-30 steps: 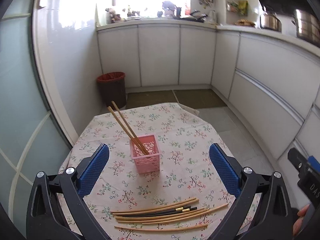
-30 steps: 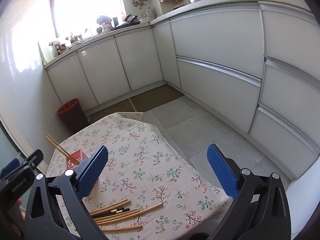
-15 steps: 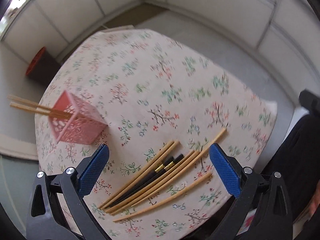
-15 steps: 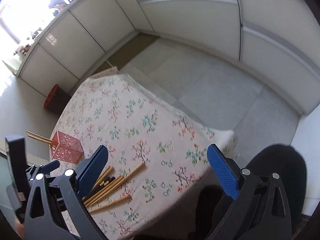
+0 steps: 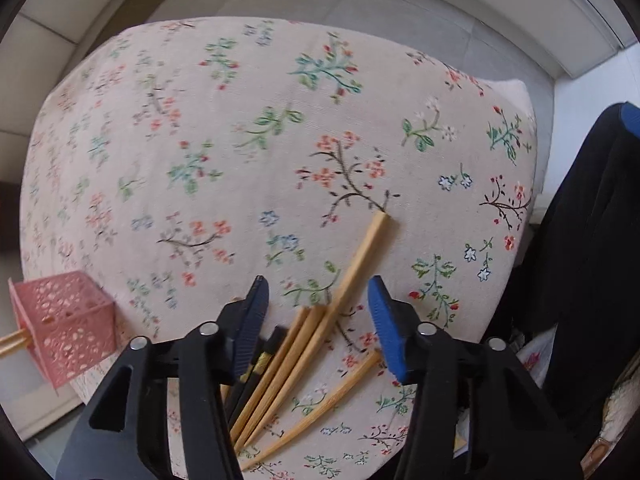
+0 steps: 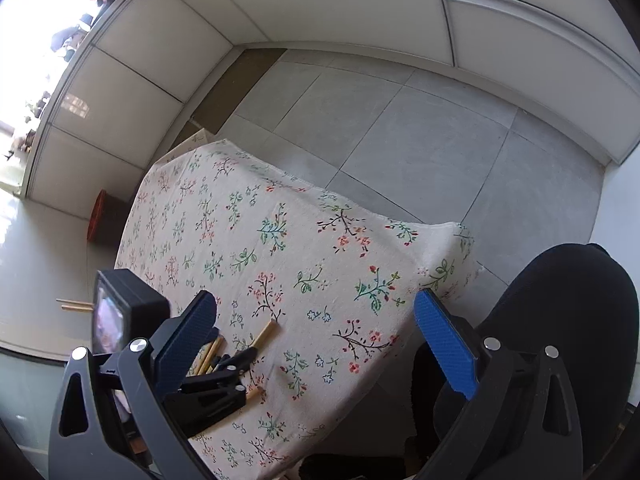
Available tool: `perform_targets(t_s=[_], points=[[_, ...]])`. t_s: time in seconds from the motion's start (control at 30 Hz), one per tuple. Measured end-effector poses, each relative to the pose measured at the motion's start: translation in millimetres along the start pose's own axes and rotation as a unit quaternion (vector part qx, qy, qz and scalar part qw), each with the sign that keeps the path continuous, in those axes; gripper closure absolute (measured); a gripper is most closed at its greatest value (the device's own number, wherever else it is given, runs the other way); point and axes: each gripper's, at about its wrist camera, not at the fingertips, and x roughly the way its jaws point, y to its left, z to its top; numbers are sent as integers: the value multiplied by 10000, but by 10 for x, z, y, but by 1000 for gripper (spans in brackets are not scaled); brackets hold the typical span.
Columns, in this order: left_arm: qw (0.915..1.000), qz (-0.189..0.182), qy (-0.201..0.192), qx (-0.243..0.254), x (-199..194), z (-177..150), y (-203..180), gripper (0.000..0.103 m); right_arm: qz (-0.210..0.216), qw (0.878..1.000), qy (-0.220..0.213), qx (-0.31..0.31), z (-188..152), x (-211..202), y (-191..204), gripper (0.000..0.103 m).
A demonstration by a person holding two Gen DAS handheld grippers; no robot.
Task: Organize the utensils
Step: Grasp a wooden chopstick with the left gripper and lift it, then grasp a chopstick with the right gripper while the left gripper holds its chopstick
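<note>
Several loose chopsticks point(image 5: 304, 352), wooden ones and a black pair point(image 5: 264, 354), lie side by side on the floral tablecloth point(image 5: 248, 128). My left gripper point(image 5: 318, 304) is partly open, low over them, its blue pads either side of the longest wooden chopstick point(image 5: 360, 256). It holds nothing. A pink perforated basket point(image 5: 60, 320) stands at the left with two wooden chopsticks point(image 5: 12, 342) sticking out. My right gripper point(image 6: 316, 328) is wide open and empty, above the table's near edge. The left gripper point(image 6: 236, 358) and chopsticks point(image 6: 266, 332) also show in the right wrist view.
The table point(image 6: 444, 236) is small, with tiled floor point(image 6: 420, 120) to its right and white cabinets point(image 6: 360, 4) beyond. A red-rimmed bin point(image 6: 100, 216) stands on the floor at the far side. Dark clothing point(image 5: 592, 240) is at the table's right.
My left gripper has dropped down onto the loose chopsticks and its jaws have narrowed around them. My right gripper has tilted further down over the table's near edge and stays wide open.
</note>
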Motion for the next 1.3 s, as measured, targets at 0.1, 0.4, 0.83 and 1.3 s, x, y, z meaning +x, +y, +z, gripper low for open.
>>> perform_targets(t_s=[0.1, 0.4, 0.83, 1.3], points=[[9998, -158, 50, 146, 90, 4, -58, 65, -5, 10000, 15, 60, 11, 6, -29, 7], [9967, -682, -384, -231, 69, -93, 273, 93, -102, 9998, 95, 137, 21, 47, -54, 7], [9660, -13, -2219, -1330, -1033, -1134, 970, 97, -171, 9610, 2729, -413, -1162, 865, 601, 34], [8968, -102, -3770, -2314, -1480, -1792, 994, 97, -537, 9493, 3087, -250, -1605, 1100, 545, 68]])
